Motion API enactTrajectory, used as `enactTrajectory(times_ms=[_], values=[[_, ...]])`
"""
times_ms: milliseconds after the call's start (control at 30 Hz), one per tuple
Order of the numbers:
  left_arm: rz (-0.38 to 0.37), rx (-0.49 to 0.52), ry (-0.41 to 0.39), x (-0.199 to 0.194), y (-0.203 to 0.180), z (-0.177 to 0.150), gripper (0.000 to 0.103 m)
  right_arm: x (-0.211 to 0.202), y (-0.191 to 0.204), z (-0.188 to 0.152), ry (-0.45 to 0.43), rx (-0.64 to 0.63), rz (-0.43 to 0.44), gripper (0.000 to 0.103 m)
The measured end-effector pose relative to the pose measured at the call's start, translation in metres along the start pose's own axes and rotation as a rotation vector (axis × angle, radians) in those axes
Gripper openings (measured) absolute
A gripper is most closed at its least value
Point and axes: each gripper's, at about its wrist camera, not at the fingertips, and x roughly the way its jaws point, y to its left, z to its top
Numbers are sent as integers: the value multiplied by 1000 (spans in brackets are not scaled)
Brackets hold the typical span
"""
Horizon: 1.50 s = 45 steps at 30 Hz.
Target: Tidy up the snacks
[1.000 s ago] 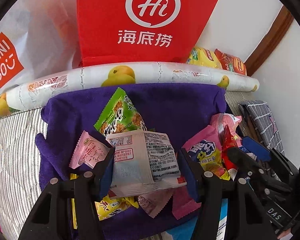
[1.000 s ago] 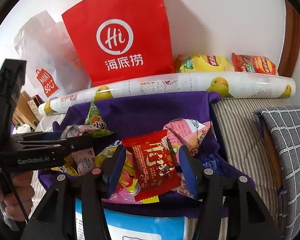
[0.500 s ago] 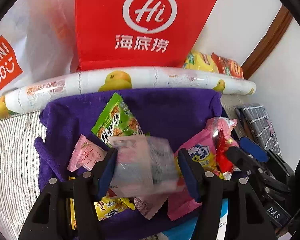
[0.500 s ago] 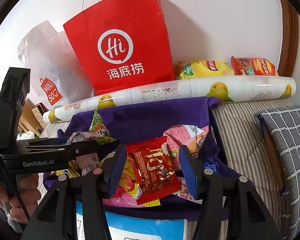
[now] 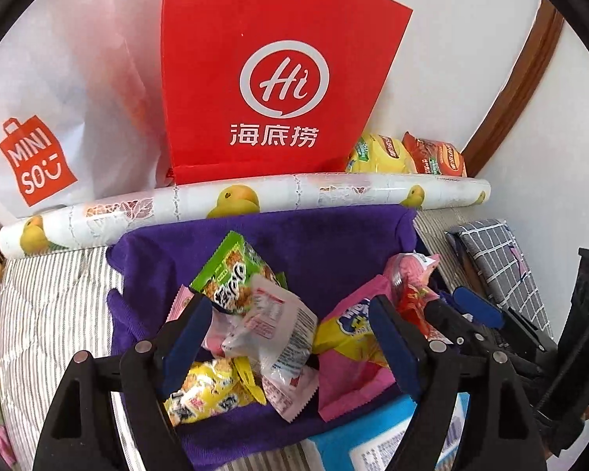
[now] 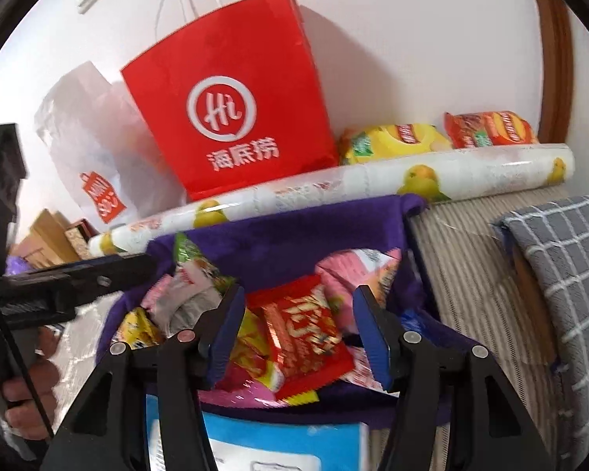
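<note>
- Left gripper [image 5: 290, 337]: jaws spread wide, nothing clamped. A white packet [image 5: 273, 331] lies loose between the pads (crumpled, printed side up) and appears to touch neither.
- Right gripper [image 6: 298, 333]: jaws likewise wide apart, nothing held. A red packet [image 6: 304, 331] is seen in the gap, resting on the pile w/ clear space on both sides.
- Snack pile is spread on a purple towel [image 5: 314, 243], which is laid over a striped cover [image 5: 55, 298].
- Around the white packet: a green packet [image 5: 231, 274] just behind it, a yellow packet [image 5: 204, 392] below-left, a pink-and-yellow bag [image 5: 349, 345] to the right.
- A blue box [image 6: 278, 443] is seen at the near edge of the towel, under the right gripper.
- Behind the towel: a rolled sheet w/ fruit print [image 5: 255, 200], laid across. Behind that, a red paper bag [image 5: 271, 78] stands upright against the wall, w/ a white plastic bag [image 5: 59, 98] to its left.
- Two chip bags, yellow [image 6: 392, 141] and orange-red [image 6: 491, 129], lie behind the roll at the right end.
- A grey checked cushion [image 6: 561, 274] is placed at far right, apart from the towel.
</note>
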Motion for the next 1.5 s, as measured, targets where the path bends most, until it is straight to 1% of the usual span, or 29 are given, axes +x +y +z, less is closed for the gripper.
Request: enactTrajectory(times_ms=[67,167,200,267,333,400,567,633,700,767,833,900,967,1033,1133,1300,1500], values=[[-18,4,-7,-10,-5,-4,81,-6,-3,-1,19,13,-20,57],[-7,11,-14,-26,-14,-14,81,-23,-4,-3,14,37,-46,57],[-14,11,-21,-30,-16,-17,81,-29,-4,-3,12,36,-55,57],[-27,-2,-21,-41,-19,-28,81,-45,-2,-4,7,39,-80,58],[-41,5,-20,-52,-25,-40,81,-62,-1,-6,9,43,-97,62],[-39,12,-27,-66,-31,-54,81,-80,3,-11,11,31,-114,65],[-28,9,-84,-109,-42,-87,82,-126,11,-33,12,26,-145,67],[-9,6,-108,-126,-45,-100,84,-147,13,-43,2,34,-151,70],[-1,8,-136,-144,-50,-111,87,-166,16,-52,-18,33,-159,78],[13,10,-167,-161,-55,-121,92,-191,22,-62,-51,9,-185,83],[38,14,-202,-176,-60,-130,94,-208,26,-68,-76,-10,-201,88],[80,20,-244,-191,-67,-141,97,-225,29,-76,-98,-20,-204,96],[113,34,-269,-200,-74,-149,98,-237,30,-85,-107,-24,-203,100],[130,48,-285,-210,-81,-160,98,-247,32,-94,-112,-31,-216,100],[131,64,-302,-221,-91,-175,98,-259,33,-108,-118,-38,-243,101],[136,71,-325,-236,-105,-201,98,-281,30,-130,-140,-20,-229,101],[126,77,-335,-242,-113,-219,98,-303,28,-148,-172,-16,-249,101]])
